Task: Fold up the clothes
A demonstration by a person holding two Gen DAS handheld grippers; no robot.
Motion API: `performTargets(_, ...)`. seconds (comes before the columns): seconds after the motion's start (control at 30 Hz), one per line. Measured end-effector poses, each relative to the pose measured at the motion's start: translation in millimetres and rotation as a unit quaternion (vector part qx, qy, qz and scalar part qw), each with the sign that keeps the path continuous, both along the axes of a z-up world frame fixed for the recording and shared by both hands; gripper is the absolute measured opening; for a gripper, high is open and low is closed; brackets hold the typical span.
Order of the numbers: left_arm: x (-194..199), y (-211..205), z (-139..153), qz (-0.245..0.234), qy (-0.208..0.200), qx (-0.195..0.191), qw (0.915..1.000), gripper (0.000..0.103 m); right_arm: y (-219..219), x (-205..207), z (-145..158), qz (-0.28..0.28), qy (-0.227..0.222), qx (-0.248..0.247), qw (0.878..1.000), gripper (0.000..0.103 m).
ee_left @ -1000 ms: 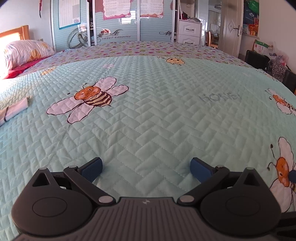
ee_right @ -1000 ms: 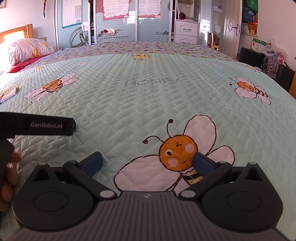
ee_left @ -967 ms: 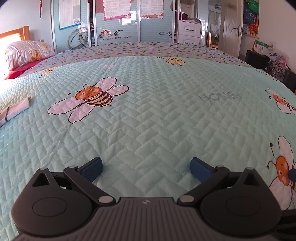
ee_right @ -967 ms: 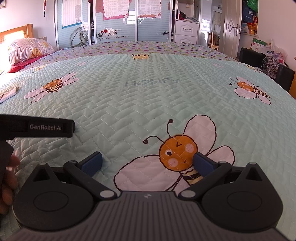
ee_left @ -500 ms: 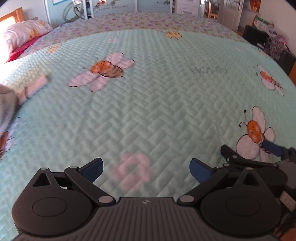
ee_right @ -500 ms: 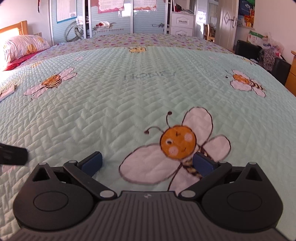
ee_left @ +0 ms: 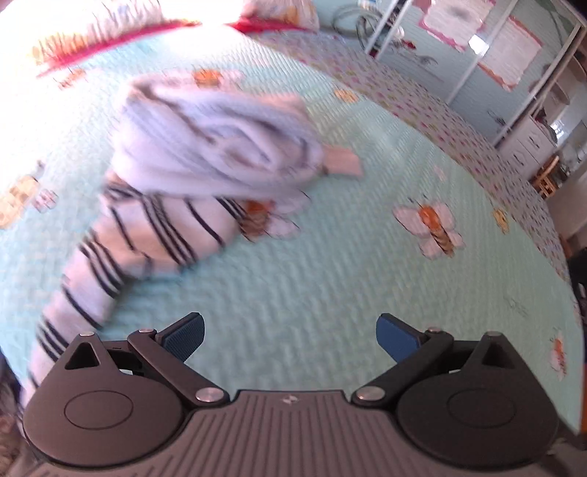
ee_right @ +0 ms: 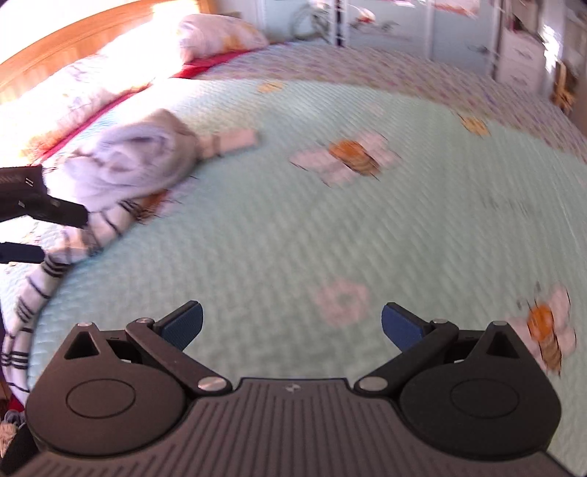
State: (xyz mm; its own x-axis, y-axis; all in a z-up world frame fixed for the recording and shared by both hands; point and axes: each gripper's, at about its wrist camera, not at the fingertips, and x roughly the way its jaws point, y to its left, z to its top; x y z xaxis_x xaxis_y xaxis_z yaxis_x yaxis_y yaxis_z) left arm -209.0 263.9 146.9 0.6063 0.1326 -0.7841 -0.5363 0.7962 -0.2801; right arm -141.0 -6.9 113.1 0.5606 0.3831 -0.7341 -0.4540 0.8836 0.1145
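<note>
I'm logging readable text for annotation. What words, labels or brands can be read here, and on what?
None legible.
Wardrobe door posters: blurred, unreadable.
Faint lettering on the quilt: smeared by motion, unreadable.
Small mark on the left gripper body: a logo, no words.

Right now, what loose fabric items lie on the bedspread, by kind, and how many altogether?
Pale lavender bundled garment: 1
White garment with dark stripes: 1
Small folded pinkish cloth: 1
Pillows at the headboard: at least 1, glare hides more
Total: 4 counted
</note>
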Motion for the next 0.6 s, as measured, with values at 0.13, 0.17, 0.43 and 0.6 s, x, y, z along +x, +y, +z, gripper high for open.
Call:
performTargets(0.13,-11.0,17.8,7.3,-0.010,-0.016,-0.031,0.9994,0.102,36.0,-8.1,36.4,0.036,-0.001,0.008,0.999,0.103)
performTargets(0.17,-12.2,17.9,11.9,-0.016,-0.024,-0.028,0.9992,0.102,40.7,-8.7,44.6,0.036,0.001,0.012,0.999,0.103)
performTargets(0.43,-40.9,16.4,82.5,-0.080,-0.108,0.044,0.9899,0.103,54.6,-31.4,132.9,0.016,-0.044,0.065,0.997,0.103)
performTargets(0.6,-66.7,28.7,125.7,-0.078,-0.138,0.107,0.9816,0.103,64.1,-44.1,198.3,0.030,-0.067,0.155,0.985,0.103)
